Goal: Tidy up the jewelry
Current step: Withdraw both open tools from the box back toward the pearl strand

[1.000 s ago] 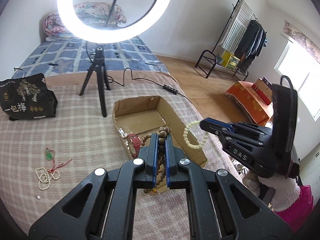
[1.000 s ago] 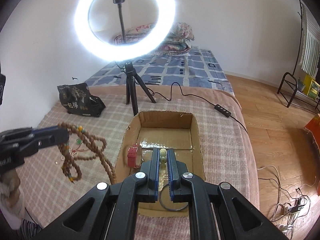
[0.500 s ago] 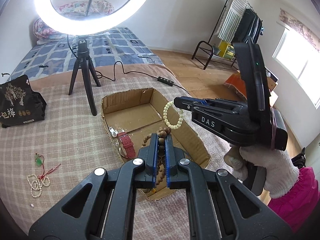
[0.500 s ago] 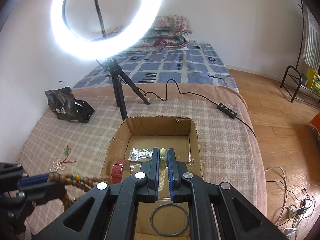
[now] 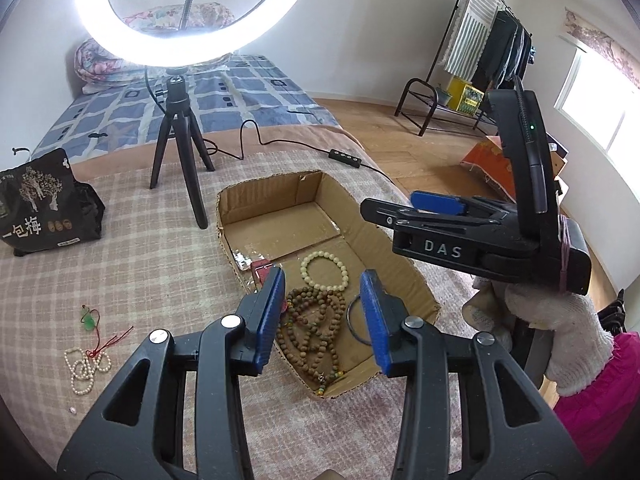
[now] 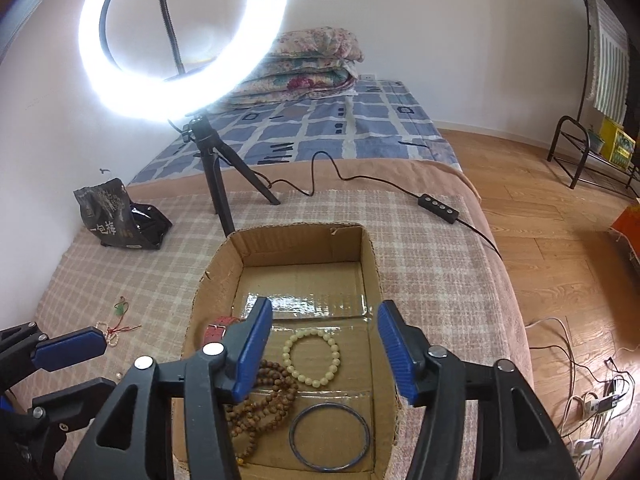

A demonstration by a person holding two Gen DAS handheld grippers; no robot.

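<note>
Cardboard box (image 6: 370,264) sits on the checked blanket (image 6: 432,264) of the bed, and it's holding the cream bead bracelet (image 6: 313,357), the brown wooden bead strand (image 5: 312,326), a dark bangle (image 6: 329,437) and a red strap (image 6: 216,326) tucked against the left wall. Both claws are released: the left claw (image 5: 323,318) hangs over the near end of the box with nothing in it, and the right claw (image 6: 326,354) is spread wide above the bracelet, also empty. A pearl strand (image 5: 86,364) and a green pendant on red cord (image 5: 89,320) lie out on the blanket left of the box. The ring light tripod (image 5: 178,160) stands just behind the box's far left corner, with a black snack bag (image 5: 44,210) further left. The right side of the box runs close to the bed edge; its cable (image 6: 438,204) trails off there.
</note>
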